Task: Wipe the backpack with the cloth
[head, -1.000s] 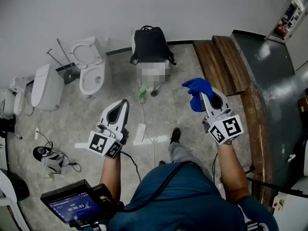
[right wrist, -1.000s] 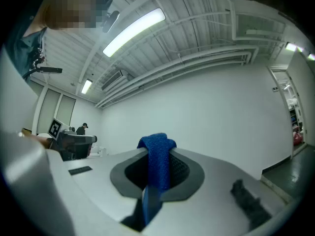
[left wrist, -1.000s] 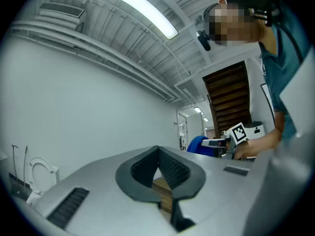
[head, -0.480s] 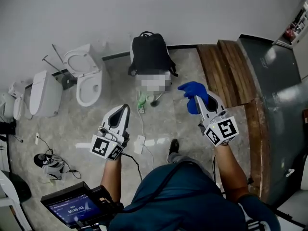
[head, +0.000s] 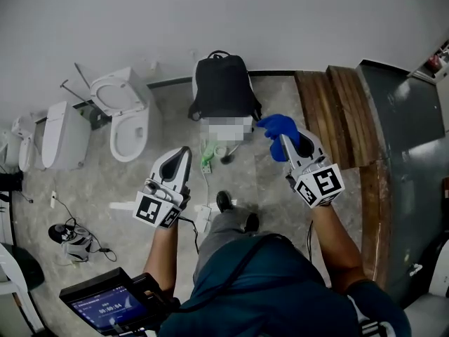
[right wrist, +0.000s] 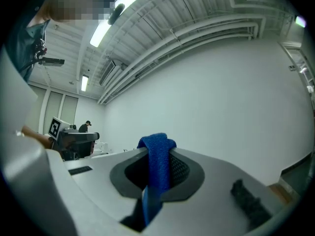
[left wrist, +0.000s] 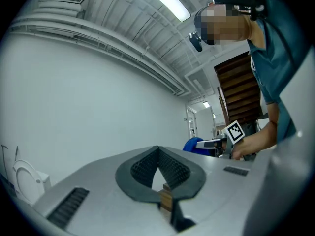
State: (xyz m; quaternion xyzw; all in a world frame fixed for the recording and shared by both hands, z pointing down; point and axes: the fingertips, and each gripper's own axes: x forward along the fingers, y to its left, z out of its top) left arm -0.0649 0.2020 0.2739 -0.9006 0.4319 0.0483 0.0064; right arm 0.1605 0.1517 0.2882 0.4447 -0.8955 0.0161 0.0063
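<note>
A black backpack [head: 223, 86] stands upright against the white wall at the top middle of the head view. My right gripper [head: 283, 137] is shut on a blue cloth [head: 280, 128], held in the air to the right of and below the backpack. In the right gripper view the blue cloth [right wrist: 157, 173] is pinched between the jaws and droops over them. My left gripper [head: 184, 152] hangs lower left of the backpack, its jaws closed with nothing in them; its tip [left wrist: 158, 150] points up at the wall.
Two white toilets [head: 126, 114] [head: 64, 135] stand on the tiled floor at the left. A power strip and cable [head: 204, 216] lie on the floor by my feet. Wooden steps [head: 335, 114] rise at the right. A handheld screen [head: 105, 302] shows at the bottom left.
I have stepped closer to the backpack, which now sits lower and larger in view. Both grippers have moved toward it, the right one still holding the cloth.
</note>
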